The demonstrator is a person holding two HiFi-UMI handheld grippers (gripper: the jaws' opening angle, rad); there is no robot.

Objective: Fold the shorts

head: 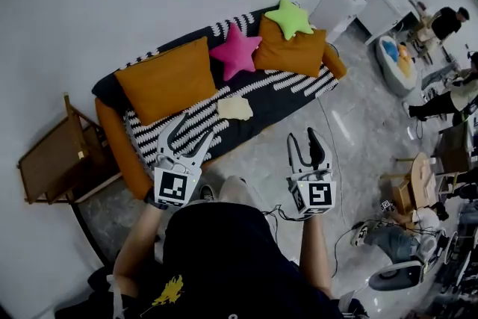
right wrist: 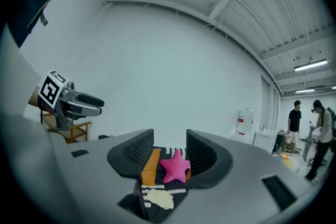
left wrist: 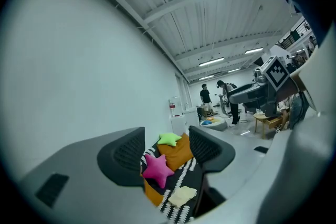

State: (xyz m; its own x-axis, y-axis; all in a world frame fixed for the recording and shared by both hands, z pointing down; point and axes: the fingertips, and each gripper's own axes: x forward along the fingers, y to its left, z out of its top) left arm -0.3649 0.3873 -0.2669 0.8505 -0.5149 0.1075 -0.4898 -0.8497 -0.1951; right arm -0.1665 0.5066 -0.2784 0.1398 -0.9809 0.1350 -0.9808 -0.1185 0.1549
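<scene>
shorts (head: 234, 107) beyond left tongs (head: 190, 134), right tongs (head: 303, 140)

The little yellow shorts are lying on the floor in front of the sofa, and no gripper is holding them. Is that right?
Not quite. The yellow shorts lie on the seat of the sofa, on its striped cover, not on the floor; the head view shows this. The rest is right: neither the left gripper nor the right gripper is holding them.
</scene>
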